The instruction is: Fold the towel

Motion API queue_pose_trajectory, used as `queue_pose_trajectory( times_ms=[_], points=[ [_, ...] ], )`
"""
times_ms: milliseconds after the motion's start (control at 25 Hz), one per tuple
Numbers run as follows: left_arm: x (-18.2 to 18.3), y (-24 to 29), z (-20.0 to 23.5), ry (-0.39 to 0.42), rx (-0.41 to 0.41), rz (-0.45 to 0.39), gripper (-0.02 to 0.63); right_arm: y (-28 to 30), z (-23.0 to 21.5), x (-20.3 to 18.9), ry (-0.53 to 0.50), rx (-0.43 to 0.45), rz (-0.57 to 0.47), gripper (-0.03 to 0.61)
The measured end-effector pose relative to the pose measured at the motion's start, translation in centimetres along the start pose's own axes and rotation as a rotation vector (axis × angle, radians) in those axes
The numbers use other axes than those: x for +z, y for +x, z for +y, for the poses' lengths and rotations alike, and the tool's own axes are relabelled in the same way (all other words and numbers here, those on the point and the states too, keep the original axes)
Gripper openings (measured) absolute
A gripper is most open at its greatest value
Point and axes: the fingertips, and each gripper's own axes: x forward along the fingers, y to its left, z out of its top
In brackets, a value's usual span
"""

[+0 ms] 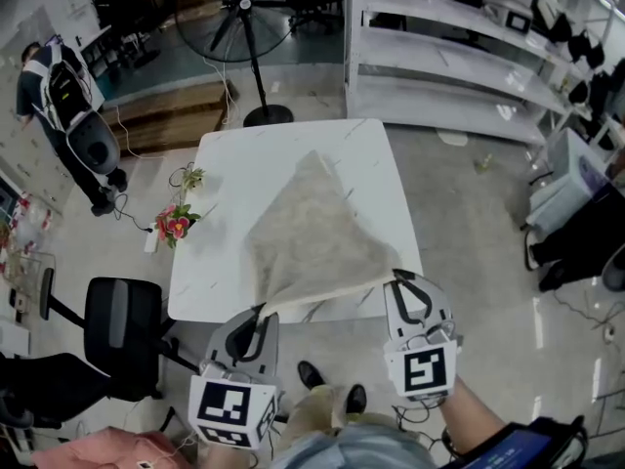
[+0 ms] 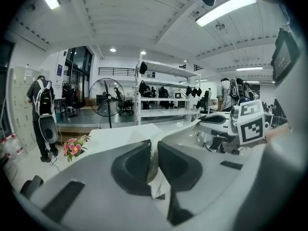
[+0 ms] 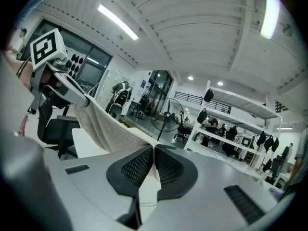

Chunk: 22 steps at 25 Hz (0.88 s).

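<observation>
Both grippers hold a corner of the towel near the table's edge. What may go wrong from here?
1. The left gripper and right gripper each pinch only a thin bit of a towel corner, so a corner may slip out under a pull.
2. The towel's far end lies narrowed to a point on the table, not flat, so the fold may come out skewed or creased.

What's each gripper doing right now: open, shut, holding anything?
Left gripper: shut on one near corner of the towel.
Right gripper: shut on the other near corner of the towel.
</observation>
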Motion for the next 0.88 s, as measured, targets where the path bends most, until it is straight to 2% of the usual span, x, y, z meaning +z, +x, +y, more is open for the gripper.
queue_pose_trajectory(
  times_ms=[360,880],
  points=[
    [-3.1,-2.7,-4.0,-0.024,0.031,0.033,0.028,-4.6,1.0,-2.4,0.014,0.052,0.007,0.032],
    [-3.0,-2.4,-5.2,-0.021,0.061,0.035,0.028,-4.8,-0.2,-2.5,0.005,0.070,-0.017,0.032]
  ],
)
